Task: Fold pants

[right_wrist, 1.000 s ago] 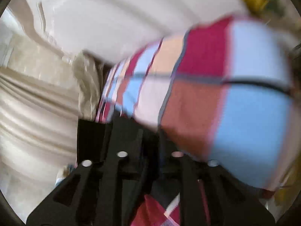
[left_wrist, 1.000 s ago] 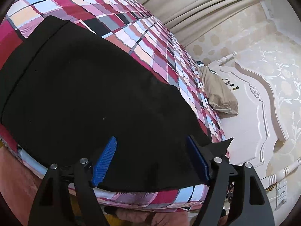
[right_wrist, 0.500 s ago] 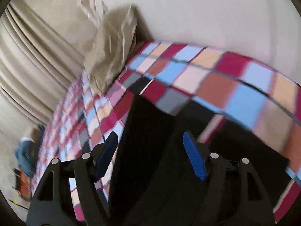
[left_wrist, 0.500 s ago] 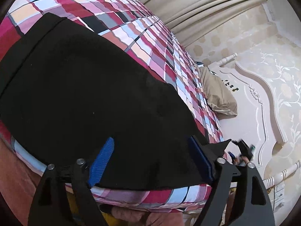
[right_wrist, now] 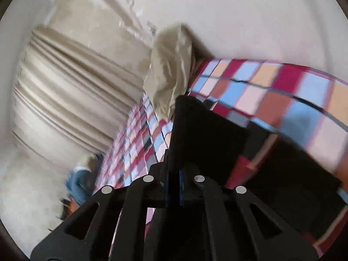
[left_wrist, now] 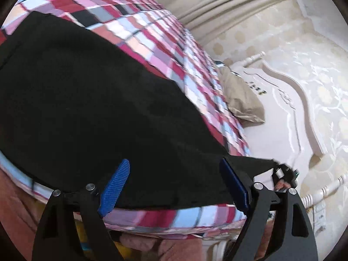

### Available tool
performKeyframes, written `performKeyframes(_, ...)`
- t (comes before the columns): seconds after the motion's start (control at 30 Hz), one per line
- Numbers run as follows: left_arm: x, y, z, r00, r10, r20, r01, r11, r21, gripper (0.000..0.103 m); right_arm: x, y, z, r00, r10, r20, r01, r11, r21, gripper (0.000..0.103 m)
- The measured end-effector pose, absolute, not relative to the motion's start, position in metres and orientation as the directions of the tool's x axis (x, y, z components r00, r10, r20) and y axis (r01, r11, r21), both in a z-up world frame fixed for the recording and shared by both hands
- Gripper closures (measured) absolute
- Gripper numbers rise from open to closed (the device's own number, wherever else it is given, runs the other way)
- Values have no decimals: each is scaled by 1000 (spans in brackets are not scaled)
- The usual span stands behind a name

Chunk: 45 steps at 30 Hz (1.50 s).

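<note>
Black pants lie spread flat on a plaid bedspread, reaching the near bed edge. My left gripper is open, its blue pads hovering just over the pants' near edge, holding nothing. In the right wrist view my right gripper is shut on a corner of the black pants, which stands lifted above the bedspread. In the left wrist view the right gripper shows at the pants' stretched far-right corner.
A tan pillow lies against the white carved headboard; it also shows in the right wrist view. Cream curtains hang beyond the bed. Blue clothing lies at the far side.
My right gripper has closed on the pants' corner and lifted it. The left gripper stayed open and shifted only slightly over the near edge.
</note>
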State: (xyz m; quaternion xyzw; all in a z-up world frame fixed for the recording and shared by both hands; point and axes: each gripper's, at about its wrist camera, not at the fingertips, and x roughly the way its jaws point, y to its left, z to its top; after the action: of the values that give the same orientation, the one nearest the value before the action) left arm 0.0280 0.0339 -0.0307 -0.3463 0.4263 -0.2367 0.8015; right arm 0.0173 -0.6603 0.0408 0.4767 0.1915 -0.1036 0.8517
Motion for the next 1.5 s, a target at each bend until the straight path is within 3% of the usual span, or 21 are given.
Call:
performKeyframes(0.13,21,-5,-27,463,-751,-472,153,592,-791,20,-20,-686,-16,852,9,-523,468,435,769,97)
performKeyframes(0.27,14,-57,-30,390,-805,-447,197,547,-814,18,-42,-700,-50,841,14,-541,500,362,787,97)
performKeyframes(0.53,7,-136,-61,329,-868,-373,122,430,-894,17,-41,-702,-60,827,22,-562,514,377,770,97)
performKeyframes(0.67,7,-146,-83,328,-874,-359,4,381,-924,17,-41,-702,-63,830,28,-557,508,374,776,97)
performKeyframes(0.97,18,-139,-78,451,-820,-352,-23,383,-923,18,-47,-703,-70,847,45,-529,481,358,800,97)
performKeyframes(1.03,20,-140,-84,452,-814,-365,-59,381,-923,30,-47,-703,-70,850,45,-525,477,358,802,97)
performKeyframes(1.1,23,-146,-92,414,-819,-397,-95,395,-914,76,-48,-704,-70,853,48,-519,471,357,807,97)
performKeyframes(1.13,25,-147,-97,392,-818,-420,-118,408,-905,91,-49,-704,-70,855,50,-517,468,355,809,97)
performKeyframes(1.3,29,-143,-110,357,-837,-415,-174,377,-910,96,-48,-704,-68,855,52,-516,465,365,807,97)
performKeyframes(1.5,19,-149,-75,385,-802,-457,-29,485,-874,97,-56,-702,-47,882,15,-472,429,393,813,97)
